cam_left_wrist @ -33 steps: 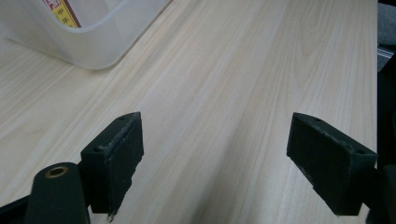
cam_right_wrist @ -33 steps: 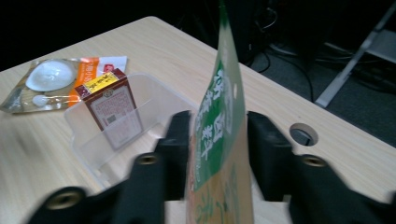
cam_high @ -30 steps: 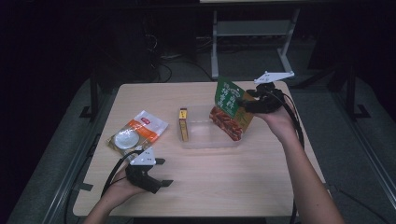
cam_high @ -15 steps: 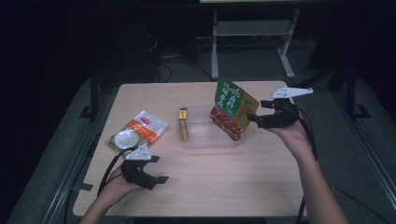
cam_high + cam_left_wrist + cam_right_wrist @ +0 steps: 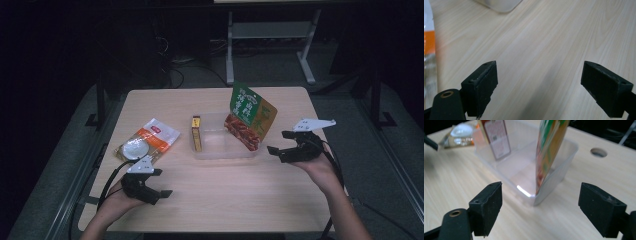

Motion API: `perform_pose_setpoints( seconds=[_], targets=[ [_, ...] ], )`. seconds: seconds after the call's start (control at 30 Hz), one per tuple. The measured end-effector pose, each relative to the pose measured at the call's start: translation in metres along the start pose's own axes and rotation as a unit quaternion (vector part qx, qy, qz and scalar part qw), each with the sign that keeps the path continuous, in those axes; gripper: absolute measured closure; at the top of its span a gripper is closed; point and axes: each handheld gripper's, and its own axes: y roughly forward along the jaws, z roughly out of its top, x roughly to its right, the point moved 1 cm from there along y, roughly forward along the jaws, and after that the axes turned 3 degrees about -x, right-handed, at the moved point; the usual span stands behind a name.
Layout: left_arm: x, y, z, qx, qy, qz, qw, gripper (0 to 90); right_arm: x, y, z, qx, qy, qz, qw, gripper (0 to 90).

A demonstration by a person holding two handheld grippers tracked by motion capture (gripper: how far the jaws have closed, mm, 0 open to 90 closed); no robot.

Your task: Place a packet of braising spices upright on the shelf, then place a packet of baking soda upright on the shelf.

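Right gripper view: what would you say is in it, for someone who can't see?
The right tool hangs open and empty over the wooden table, facing a clear plastic tub. A green and orange snack bag stands inside it, and a small box leans at the far wall.

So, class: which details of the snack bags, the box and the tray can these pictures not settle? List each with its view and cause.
- Green bag: print too small in the high view; top cut off by the right gripper view's edge.
- Small box: label blurred in the right gripper view, top cut off.
- Orange bag: cropped by the left gripper view's edge.
- Tray: floor under the green bag hidden by that bag.
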Motion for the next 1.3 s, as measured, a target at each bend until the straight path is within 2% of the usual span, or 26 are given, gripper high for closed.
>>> perform_pose_setpoints(
  seconds=[0.17, 0.33, 0.5, 0.53, 0.57, 0.6, 0.67, 0.8, 0.87, 1.07, 1.23, 1.3],
  targets=[
    [-0.002, -0.008, -0.013, 0.001, -0.019, 0.008, 0.9998, 13.4, -0.011, 0.009, -0.018, -0.012, -0.005, 0.012, 0.9998, 18.7],
    [-0.004, -0.010, -0.016, 0.003, -0.027, 0.014, 0.9995, 13.4, -0.020, 0.018, -0.035, -0.027, -0.004, 0.028, 0.9992, 18.6],
    [-0.006, -0.011, -0.017, -0.005, -0.021, 0.023, 0.9995, 13.4, -0.030, 0.025, -0.052, -0.053, -0.004, 0.033, 0.9980, 18.6],
    [-0.006, -0.011, -0.017, -0.002, -0.027, 0.026, 0.9993, 13.4, -0.033, 0.025, -0.056, -0.055, -0.001, 0.038, 0.9978, 18.6],
    [-0.008, -0.012, -0.017, -0.006, -0.022, 0.029, 0.9993, 13.4, -0.035, 0.025, -0.059, -0.059, 0.001, 0.043, 0.9974, 18.6],
    [-0.008, -0.012, -0.017, -0.001, -0.028, 0.032, 0.9991, 13.4, -0.037, 0.025, -0.062, -0.062, -0.003, 0.043, 0.9971, 18.6],
    [-0.011, -0.013, -0.017, -0.002, -0.024, 0.041, 0.9989, 13.4, -0.040, 0.022, -0.066, -0.062, -0.005, 0.043, 0.9971, 18.6],
    [-0.015, -0.014, -0.013, -0.009, -0.021, 0.062, 0.9978, 13.5, -0.044, 0.016, -0.074, -0.054, 0.010, 0.047, 0.9974, 18.6],
    [-0.019, -0.015, -0.012, -0.008, -0.019, 0.071, 0.9973, 13.5, -0.045, 0.014, -0.078, -0.052, 0.013, 0.049, 0.9974, 18.6],
    [-0.034, -0.019, -0.007, -0.006, -0.034, 0.092, 0.9952, 13.6, -0.043, 0.015, -0.080, -0.051, 0.005, 0.044, 0.9977, 18.6],
    [-0.054, -0.027, 0.000, 0.005, -0.052, 0.115, 0.9919, 13.5, -0.044, 0.018, -0.082, -0.062, -0.007, 0.041, 0.9972, 18.6],
    [-0.065, -0.032, 0.002, 0.009, -0.052, 0.125, 0.9907, 13.5, -0.044, 0.019, -0.081, -0.062, -0.010, 0.040, 0.9972, 18.6]
  ],
)
